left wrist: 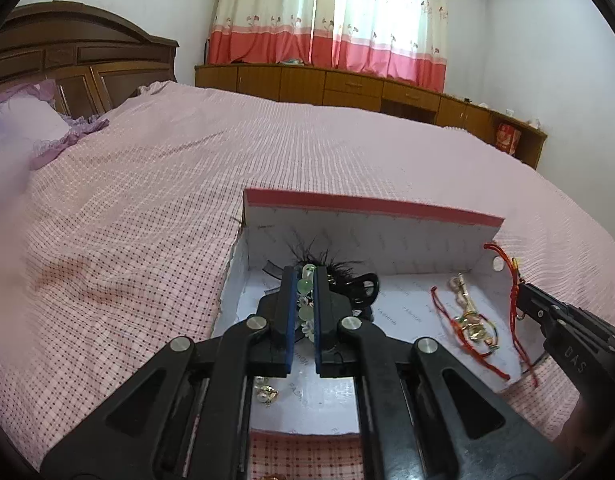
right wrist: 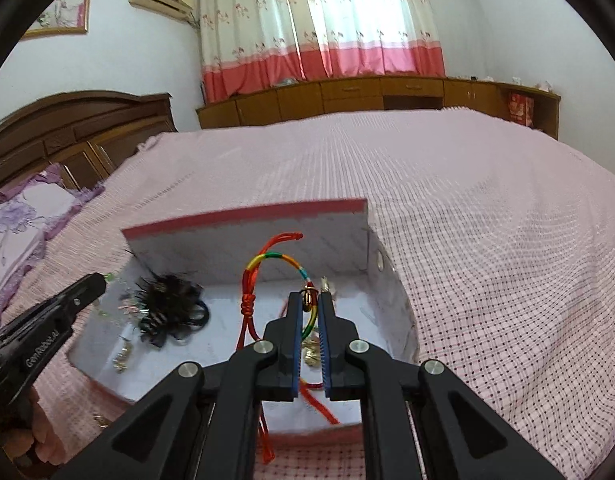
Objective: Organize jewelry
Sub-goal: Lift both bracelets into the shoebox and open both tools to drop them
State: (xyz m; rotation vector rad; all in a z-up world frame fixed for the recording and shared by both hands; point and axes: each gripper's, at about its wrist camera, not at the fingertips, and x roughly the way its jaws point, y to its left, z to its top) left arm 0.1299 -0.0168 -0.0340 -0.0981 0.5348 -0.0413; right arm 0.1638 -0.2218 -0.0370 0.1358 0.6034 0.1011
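Note:
An open white box (left wrist: 347, 232) (right wrist: 247, 248) with a red-edged lid lies on the bed. My left gripper (left wrist: 306, 272) is shut on a pale green bead bracelet (left wrist: 306, 312), held over the box's left part above a black feathery hair piece (left wrist: 335, 268) (right wrist: 167, 300). My right gripper (right wrist: 308, 298) is shut on a rainbow and red cord bracelet (right wrist: 275, 258) with a small gold ring, hanging over the box's right part; in the left wrist view that gripper (left wrist: 521, 284) comes in from the right. Gold and red jewelry (left wrist: 471, 320) lies on the box floor.
The pink checked bedspread (left wrist: 187, 168) (right wrist: 487, 220) surrounds the box. A small gold piece (left wrist: 267, 394) (right wrist: 121, 360) lies near the box's front left corner. A purple pillow (left wrist: 23, 128) and wooden headboard (left wrist: 79, 60) stand far left; low wooden cabinets (right wrist: 367, 96) run under the curtains.

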